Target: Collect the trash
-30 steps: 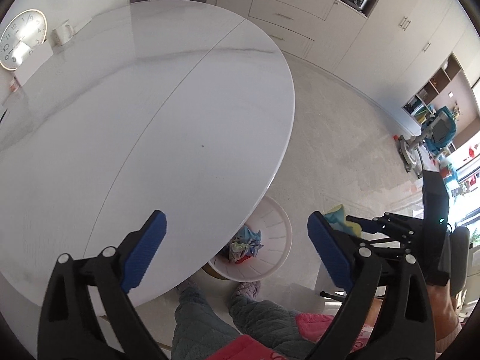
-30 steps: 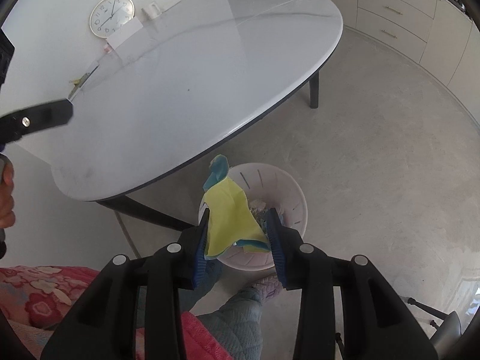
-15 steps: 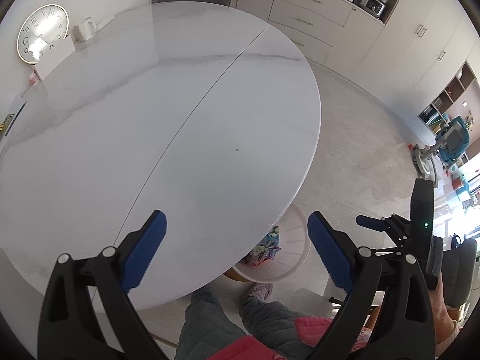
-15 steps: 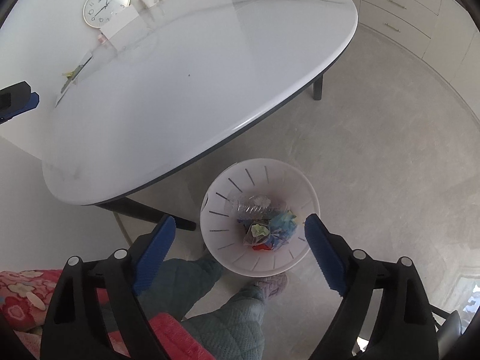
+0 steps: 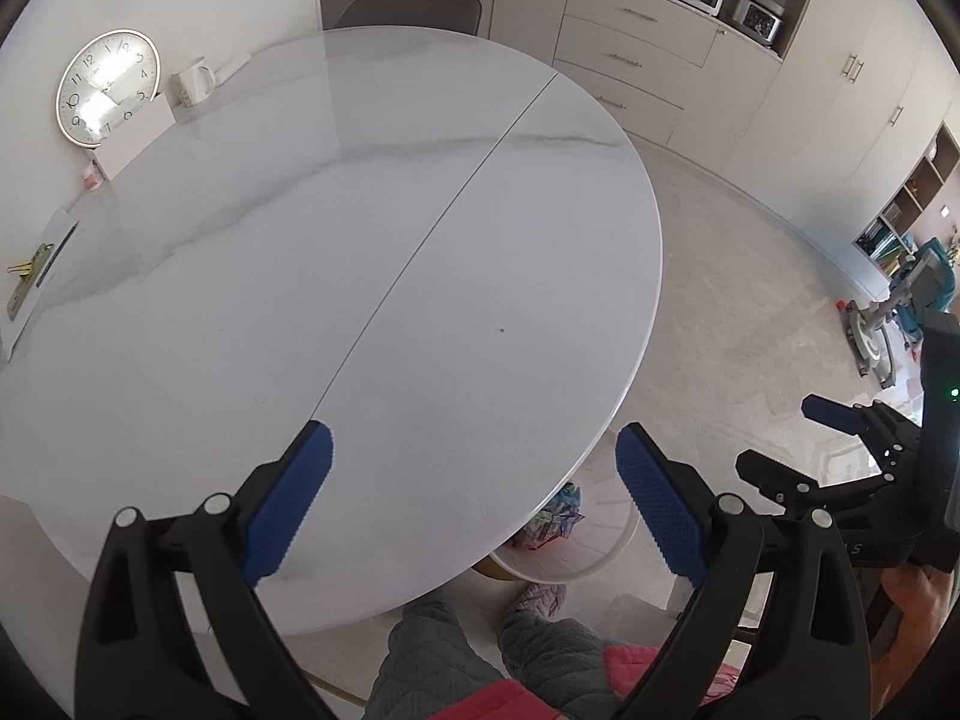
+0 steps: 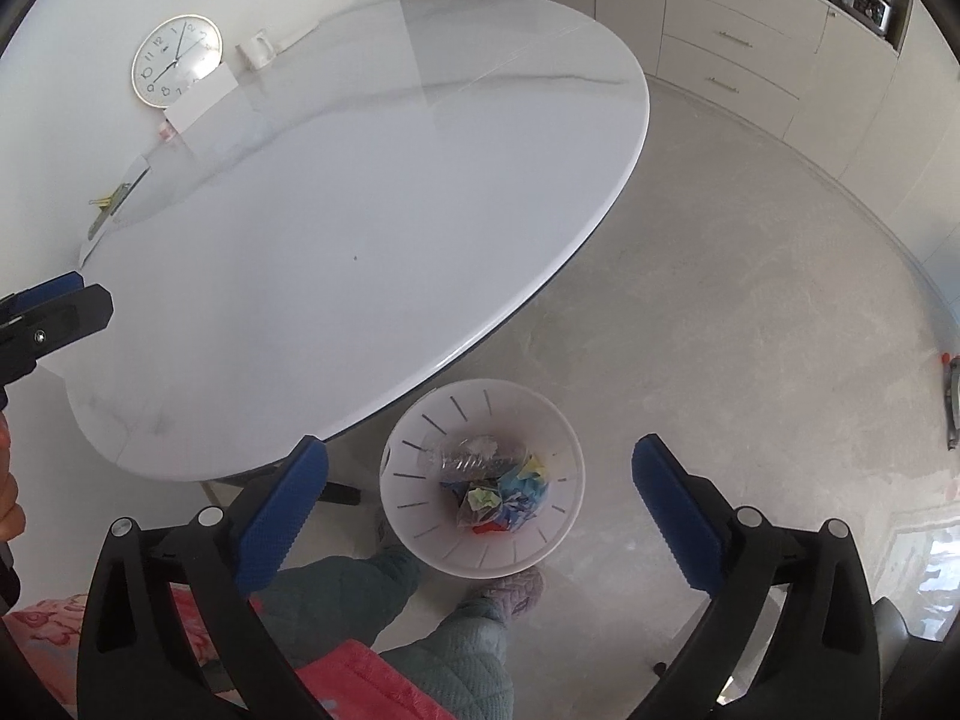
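Right gripper (image 6: 480, 480) hangs above the white slotted wastebasket (image 6: 420, 420) on the floor by the near edge of the marble table (image 6: 360, 210), its jaws just sprung wide with nothing between them. Down in the basket lies the trash (image 6: 501, 492): crumpled coloured wrappers and a clear plastic bottle. Left gripper (image 5: 474, 480) hovers over the tabletop, spread apart and empty too. No loose litter shows on the table, so the collecting looks about done.
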The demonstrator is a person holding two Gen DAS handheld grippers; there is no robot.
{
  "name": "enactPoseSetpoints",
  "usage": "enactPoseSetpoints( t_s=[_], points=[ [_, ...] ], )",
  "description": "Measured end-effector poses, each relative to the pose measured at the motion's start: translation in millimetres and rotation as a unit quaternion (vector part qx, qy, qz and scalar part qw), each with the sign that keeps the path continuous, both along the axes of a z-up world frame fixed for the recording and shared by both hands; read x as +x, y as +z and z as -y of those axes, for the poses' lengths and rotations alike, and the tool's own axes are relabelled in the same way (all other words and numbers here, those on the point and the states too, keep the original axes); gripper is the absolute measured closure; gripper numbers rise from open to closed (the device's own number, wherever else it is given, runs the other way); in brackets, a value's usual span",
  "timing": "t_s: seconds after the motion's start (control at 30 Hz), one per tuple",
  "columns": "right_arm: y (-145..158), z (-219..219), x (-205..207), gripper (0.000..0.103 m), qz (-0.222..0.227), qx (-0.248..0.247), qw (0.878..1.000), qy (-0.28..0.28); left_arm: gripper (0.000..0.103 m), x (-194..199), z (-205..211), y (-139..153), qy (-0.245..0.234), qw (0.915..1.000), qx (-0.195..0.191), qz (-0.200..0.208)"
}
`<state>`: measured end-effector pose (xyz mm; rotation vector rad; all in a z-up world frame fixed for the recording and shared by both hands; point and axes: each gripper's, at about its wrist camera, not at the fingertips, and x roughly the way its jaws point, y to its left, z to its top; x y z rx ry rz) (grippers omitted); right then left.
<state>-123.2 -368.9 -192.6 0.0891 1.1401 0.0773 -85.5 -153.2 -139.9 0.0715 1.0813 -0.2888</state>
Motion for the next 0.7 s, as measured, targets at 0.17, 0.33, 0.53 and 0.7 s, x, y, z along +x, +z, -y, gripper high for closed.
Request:
enactPoseSetpoints(
  t_s=[0.17,0.33,0.53,0.7],
  points=[
    [18.7,-18.1,13.1,0.002,0.016,0.005,1.000,0.014,0.010,3.5,-18.5,11.1,0.036,0.9991,0.017,0.017],
    [36.3,-51.1,31.5,0.002,0.033,-0.002,0.999,0.040,0.010,5.5,-46.1,31.0,0.072,0.9957,0.034,0.047],
    [74.1,-87.7,55.4,0.002,0.073,-0.004,0.995,0.064,0.009,15.7,-80.6,68.4,0.110,0.9893,0.030,0.091],
    [112.3,-103.2,69.4,0.002,0.117,-0.005,0.991,0.068,0.008,22.7,-99.1,102.6,0.132,0.9817,0.019,0.136]
  ],
)
